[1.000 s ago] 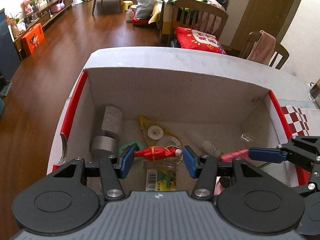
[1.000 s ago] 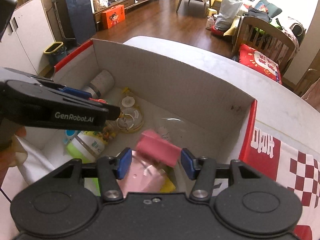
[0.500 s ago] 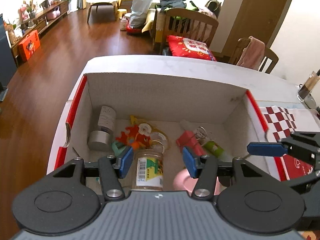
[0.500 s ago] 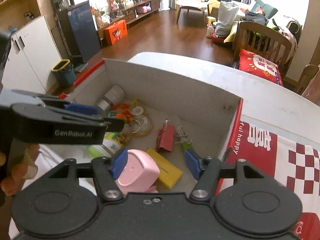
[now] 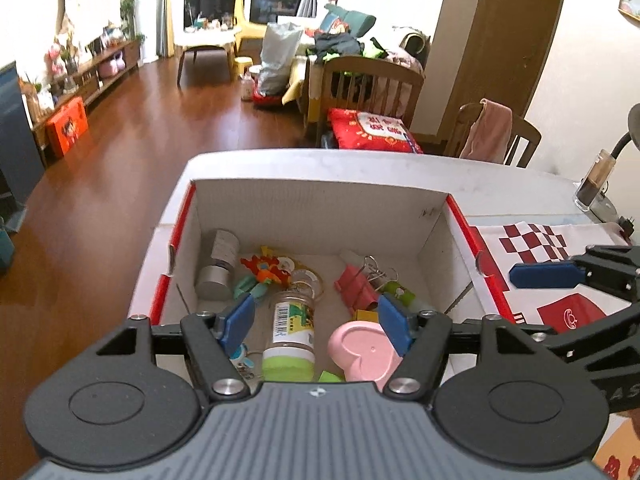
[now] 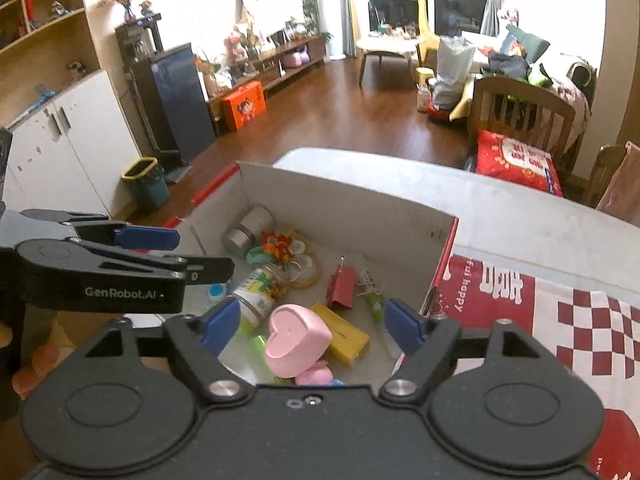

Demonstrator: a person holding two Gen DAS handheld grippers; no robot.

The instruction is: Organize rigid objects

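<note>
An open white cardboard box (image 5: 320,208) with red edges holds several small items. Among them are a grey metal cylinder (image 5: 216,268), a red-orange toy (image 5: 266,270), a green-lidded jar (image 5: 290,332), a red binder clip (image 5: 356,288) and a pink heart-shaped case (image 5: 364,350). A yellow block (image 6: 340,334) lies beside the heart case (image 6: 296,340). My left gripper (image 5: 316,320) hovers above the box's near side. Its jaws are opening and grip nothing. My right gripper (image 6: 312,322) hovers above the box's right near corner. Its jaws are opening too and are empty.
The box stands on a white table (image 5: 500,184). A red-and-white checkered sheet (image 5: 532,240) lies to its right, with a glass (image 5: 592,184) at the far right edge. Wooden chairs and a red cushion (image 5: 372,132) stand behind; bare wooden floor lies to the left.
The left gripper dropped the red-orange toy and the right one the red binder clip into the box. Both then rose, pulled back and widened their jaws.
</note>
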